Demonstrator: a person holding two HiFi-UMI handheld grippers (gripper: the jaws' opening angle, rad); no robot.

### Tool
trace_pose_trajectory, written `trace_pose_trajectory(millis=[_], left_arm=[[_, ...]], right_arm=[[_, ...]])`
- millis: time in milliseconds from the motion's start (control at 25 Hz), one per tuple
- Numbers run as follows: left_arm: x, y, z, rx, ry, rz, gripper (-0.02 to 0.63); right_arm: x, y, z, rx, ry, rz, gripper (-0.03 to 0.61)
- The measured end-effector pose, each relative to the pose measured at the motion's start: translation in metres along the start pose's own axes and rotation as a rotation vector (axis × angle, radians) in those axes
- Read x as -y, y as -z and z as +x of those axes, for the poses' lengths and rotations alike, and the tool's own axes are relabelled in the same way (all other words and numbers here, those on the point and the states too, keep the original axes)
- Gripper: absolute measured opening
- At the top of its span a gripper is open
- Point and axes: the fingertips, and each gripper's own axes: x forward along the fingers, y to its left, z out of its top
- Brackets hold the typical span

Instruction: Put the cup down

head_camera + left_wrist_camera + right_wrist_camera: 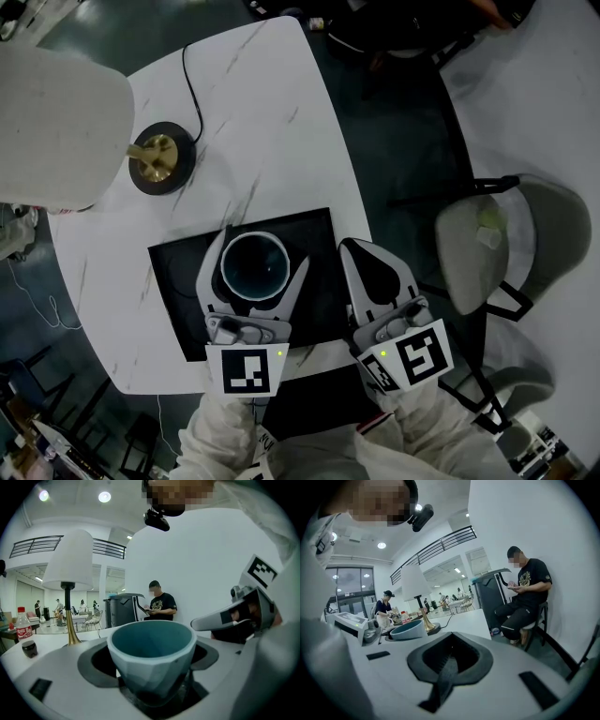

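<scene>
At the upper left of the head view, a lamp [56,112] with a white shade is seen on the white marbled table [272,122]. Its brass foot is set on a dark round base [161,159], from which a black cable [190,84] is led toward the top edge. The base lies up and left of the black mat [173,281], apart from it.

Left of centre, the teal cup [254,265] is grasped between the spread jaws of the left gripper [261,253], over the mat. The cup is held upright, with its long axis vertical and its open mouth turned upward. Whether its base touches the mat cannot be told.

Just right of it, the right gripper [354,251] is kept clenched on nothing, its tip over the mat's right edge. At the right of the frame, a grey chair [506,244] is placed apart from the table.
</scene>
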Motion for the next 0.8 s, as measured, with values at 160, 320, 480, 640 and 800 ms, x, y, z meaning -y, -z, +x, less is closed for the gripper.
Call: trace_pose_trajectory(millis=[160, 320, 480, 640, 800], left_arm=[[0.0001, -0.0001, 0.0004, 0.011, -0.024, -0.042, 0.414], [-0.0040, -0.0016, 0.0015, 0.026, -0.033, -0.081, 0.414], [-0.0032, -0.0020, 0.0009, 0.028, -0.040, -0.090, 0.414], [-0.0018, 0.0004, -0.0007, 0.005, -0.033, -0.087, 0.414], [-0.0013, 0.0020, 0.0000, -0.008, -0.023, -0.076, 0.414]], right_arm=[[0.0019, 0.0008, 0.0020, -0.004, -0.005, 0.010, 0.006], [0.0046, 0.0016, 0.0052, -0.004, -0.011, 0.013, 0.006], [0.0082, 0.0050, 0.0045, -0.008, -0.003, 0.020, 0.006], [0.0068, 0.0050, 0.0058, -0.009, -0.007, 0.026, 0.006], [0.0065, 0.0076, 0.0074, -0.012, -0.011, 0.028, 0.006]])
